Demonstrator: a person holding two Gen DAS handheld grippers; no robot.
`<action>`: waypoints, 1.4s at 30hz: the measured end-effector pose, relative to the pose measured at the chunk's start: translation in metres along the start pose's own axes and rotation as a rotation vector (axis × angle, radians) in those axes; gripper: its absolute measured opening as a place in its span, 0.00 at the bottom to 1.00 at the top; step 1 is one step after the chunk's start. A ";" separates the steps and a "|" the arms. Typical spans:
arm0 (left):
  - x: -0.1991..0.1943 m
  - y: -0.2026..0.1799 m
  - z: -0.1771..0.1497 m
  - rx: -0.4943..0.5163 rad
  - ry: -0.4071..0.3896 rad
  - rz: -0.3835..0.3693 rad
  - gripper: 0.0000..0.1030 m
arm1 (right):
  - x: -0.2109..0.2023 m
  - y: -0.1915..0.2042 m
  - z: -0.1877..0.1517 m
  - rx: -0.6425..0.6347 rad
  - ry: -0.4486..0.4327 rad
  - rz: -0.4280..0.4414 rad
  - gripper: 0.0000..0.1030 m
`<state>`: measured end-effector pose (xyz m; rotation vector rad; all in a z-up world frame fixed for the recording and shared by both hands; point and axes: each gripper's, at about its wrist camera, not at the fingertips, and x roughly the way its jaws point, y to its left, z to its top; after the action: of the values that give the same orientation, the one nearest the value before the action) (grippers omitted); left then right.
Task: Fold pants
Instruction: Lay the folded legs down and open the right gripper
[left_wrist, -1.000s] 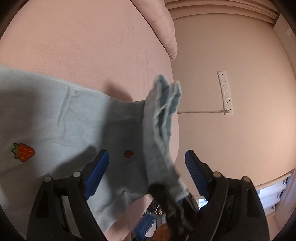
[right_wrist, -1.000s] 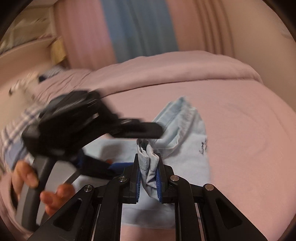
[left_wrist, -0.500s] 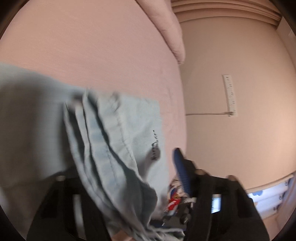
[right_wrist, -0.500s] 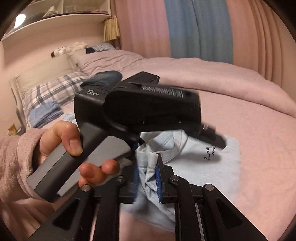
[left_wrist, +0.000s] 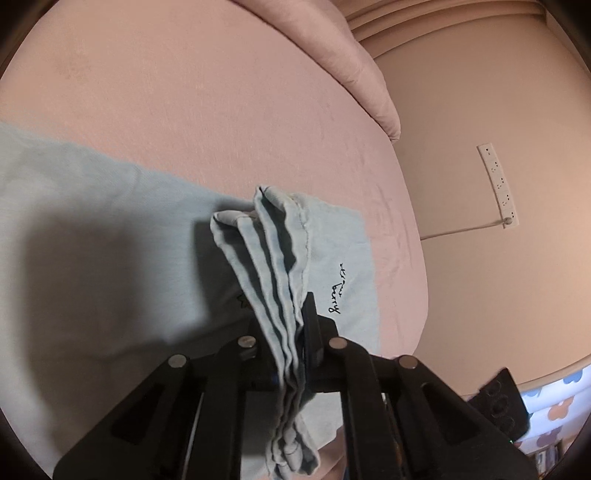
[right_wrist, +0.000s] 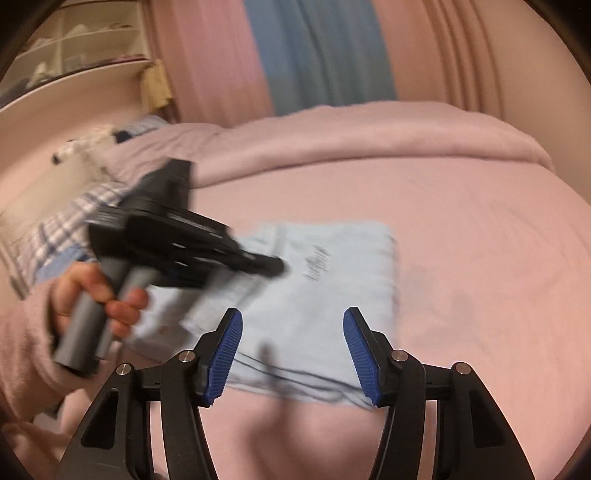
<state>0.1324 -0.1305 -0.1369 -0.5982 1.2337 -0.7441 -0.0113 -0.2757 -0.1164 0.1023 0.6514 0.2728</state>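
Observation:
Light blue pants lie on the pink bed; black script lettering shows on the folded part. My left gripper is shut on a bunched stack of the pants' edges, held just above the cloth. In the right wrist view the pants lie as a folded rectangle. My right gripper is open and empty above their near edge. The left gripper also shows in the right wrist view, blurred, at the pants' left side.
The pink bed sheet spreads around the pants; its edge drops off at the right toward a wall with a power strip. A rolled pink duvet lies at the far side. A plaid pillow is at the left.
My right gripper let go of the bunched pants edge and opened. My left gripper closed on that bunched edge. The pants were carried over into a folded rectangle.

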 end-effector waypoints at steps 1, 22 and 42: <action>-0.002 0.001 -0.001 0.003 -0.005 -0.002 0.07 | 0.001 -0.003 -0.002 0.018 0.008 0.001 0.56; -0.087 0.056 0.005 -0.082 -0.112 0.153 0.07 | 0.006 -0.003 0.006 0.038 -0.038 0.120 0.56; -0.072 0.063 0.005 -0.037 -0.083 0.389 0.27 | 0.054 0.024 0.039 -0.043 0.109 0.024 0.56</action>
<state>0.1371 -0.0346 -0.1393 -0.3975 1.2409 -0.3675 0.0487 -0.2381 -0.1125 0.0540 0.7520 0.3172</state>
